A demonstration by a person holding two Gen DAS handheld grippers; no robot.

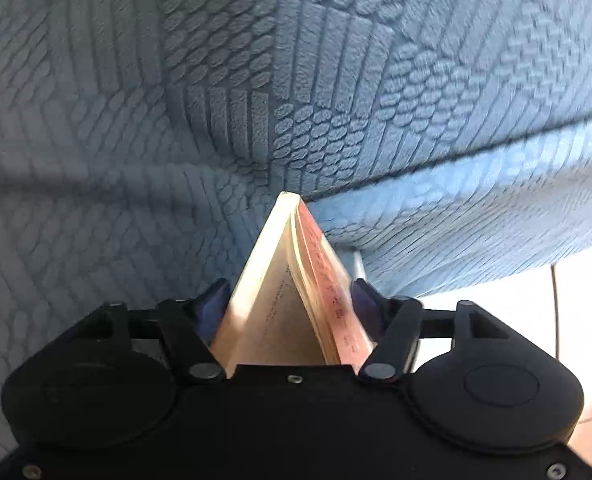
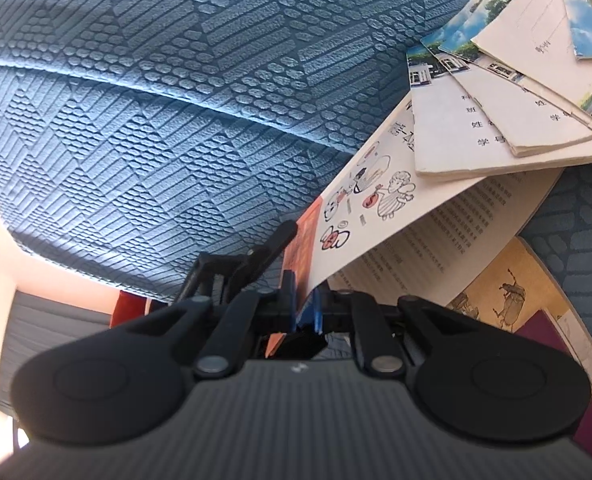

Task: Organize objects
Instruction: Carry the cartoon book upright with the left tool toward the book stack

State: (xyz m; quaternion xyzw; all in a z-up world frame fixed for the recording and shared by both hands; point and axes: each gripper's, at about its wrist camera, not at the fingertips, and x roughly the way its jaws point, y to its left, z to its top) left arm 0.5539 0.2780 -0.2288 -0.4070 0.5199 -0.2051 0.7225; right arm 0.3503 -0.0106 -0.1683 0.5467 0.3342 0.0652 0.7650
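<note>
Two grips over blue sofa (image 1: 436, 80): left gripper (image 1: 289, 300) half-open astride fanned book (image 1: 279, 300), liable to slip; right gripper (image 2: 302, 298) pinching booklet (image 2: 376, 196) corner, liable to tear.

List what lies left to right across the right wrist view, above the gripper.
Blue textured cushion → cartoon booklet, pinched at its corner by the right gripper → fanned exercise books.

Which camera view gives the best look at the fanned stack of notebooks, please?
The right wrist view shows the stack of notebooks best: several overlapping covers with photos and printed characters lie on the blue textured cushion, beside the illustrated booklet in the right gripper. The left wrist view shows nothing of them.
</note>
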